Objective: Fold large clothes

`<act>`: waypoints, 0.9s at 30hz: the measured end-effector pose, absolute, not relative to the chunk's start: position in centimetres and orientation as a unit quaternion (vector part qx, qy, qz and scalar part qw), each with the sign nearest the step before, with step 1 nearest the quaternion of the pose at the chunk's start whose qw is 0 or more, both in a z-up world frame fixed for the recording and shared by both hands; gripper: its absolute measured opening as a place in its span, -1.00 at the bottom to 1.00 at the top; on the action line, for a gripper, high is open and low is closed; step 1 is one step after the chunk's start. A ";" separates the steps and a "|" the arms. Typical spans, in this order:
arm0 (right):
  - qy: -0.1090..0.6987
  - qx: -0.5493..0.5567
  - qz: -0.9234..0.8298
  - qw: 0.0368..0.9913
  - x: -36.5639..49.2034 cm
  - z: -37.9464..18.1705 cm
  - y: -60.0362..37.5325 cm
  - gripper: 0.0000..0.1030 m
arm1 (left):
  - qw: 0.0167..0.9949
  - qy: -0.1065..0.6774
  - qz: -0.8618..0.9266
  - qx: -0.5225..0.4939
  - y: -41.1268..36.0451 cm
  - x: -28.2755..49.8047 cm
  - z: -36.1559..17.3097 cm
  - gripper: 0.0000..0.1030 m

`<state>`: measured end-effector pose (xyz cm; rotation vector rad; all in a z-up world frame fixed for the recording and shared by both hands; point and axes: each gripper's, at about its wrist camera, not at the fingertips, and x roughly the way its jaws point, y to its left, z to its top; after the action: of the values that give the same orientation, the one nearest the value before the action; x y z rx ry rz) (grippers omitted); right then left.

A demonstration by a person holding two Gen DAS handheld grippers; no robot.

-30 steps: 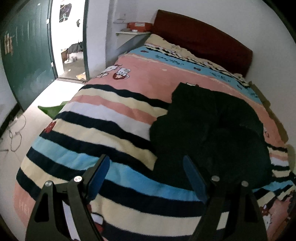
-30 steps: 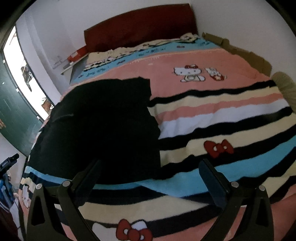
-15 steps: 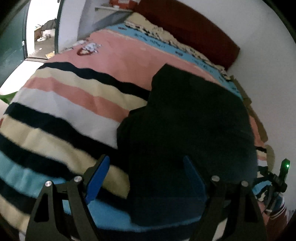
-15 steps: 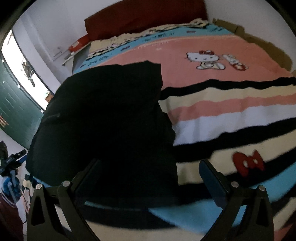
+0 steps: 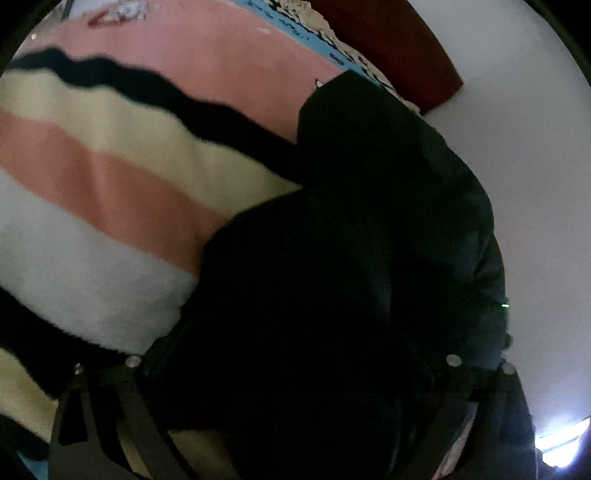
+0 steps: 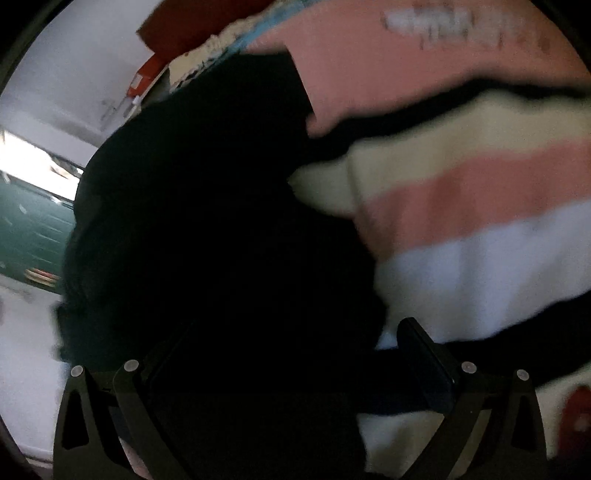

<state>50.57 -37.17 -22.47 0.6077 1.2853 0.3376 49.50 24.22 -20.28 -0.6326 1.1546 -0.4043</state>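
The striped blanket (image 5: 110, 206) covers the bed and fills the frame from about seven to twelve o'clock in my left wrist view: pink, cream, white and black bands running slantwise. In my right wrist view the same blanket (image 6: 461, 206) takes the side from twelve to four o'clock, badly smeared by motion blur.

On it lies the black garment (image 5: 351, 258), a big dark mass spread from the centre of the left view toward one and six o'clock, its upper corner reaching almost to the blue band near the dark red headboard (image 5: 399, 48) at one o'clock. From the right wrist the black garment (image 6: 207, 229) occupies the centre and the nine o'clock side, with the headboard (image 6: 177, 29) at eleven o'clock and a green door (image 6: 33, 229) at nine o'clock.

My left gripper (image 5: 291, 373) sits low over the near edge of the garment at six o'clock. Its jaws have just been spreading and now stand at their widest, released; the cloth lies under and between them, but I cannot see the pads pressing on it, as everything there is dark.

My right gripper (image 6: 291, 362) is also at six o'clock, jaws wide apart, released. The garment's near corner lies between them, and its right finger (image 6: 424, 365) stands at the cloth's edge over the blanket.
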 end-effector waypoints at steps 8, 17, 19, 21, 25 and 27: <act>0.578 0.313 0.259 0.708 50.6 -23.9 -35.5 0.99 | 0.746 0.532 -0.220 -0.334 23.7 48.9 -20.9 0.96; 0.556 0.310 0.264 0.724 50.4 -24.8 -34.0 0.99 | 0.799 0.493 -0.195 -0.282 20.3 47.7 -20.0 0.65; 0.557 0.304 0.253 0.731 50.3 -24.5 -33.6 0.87 | 0.806 0.471 -0.213 -0.290 19.6 47.0 -18.6 0.13; 0.548 0.282 0.256 0.744 50.1 -23.0 -32.6 0.33 | 0.814 0.455 -0.223 -0.283 18.7 46.7 -17.0 -0.23; 0.533 0.218 0.260 0.775 49.7 -19.3 -30.3 -0.38 | 0.823 0.434 -0.231 -0.284 17.9 46.5 -14.3 -0.41; 0.523 0.190 0.260 0.789 49.3 -17.6 -29.3 -0.49 | 0.828 0.420 -0.238 -0.286 17.8 46.2 -12.8 -0.46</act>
<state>49.31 -29.31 -17.55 0.4098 1.1262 0.5592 46.22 17.84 -12.83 -0.6065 0.8914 -0.5059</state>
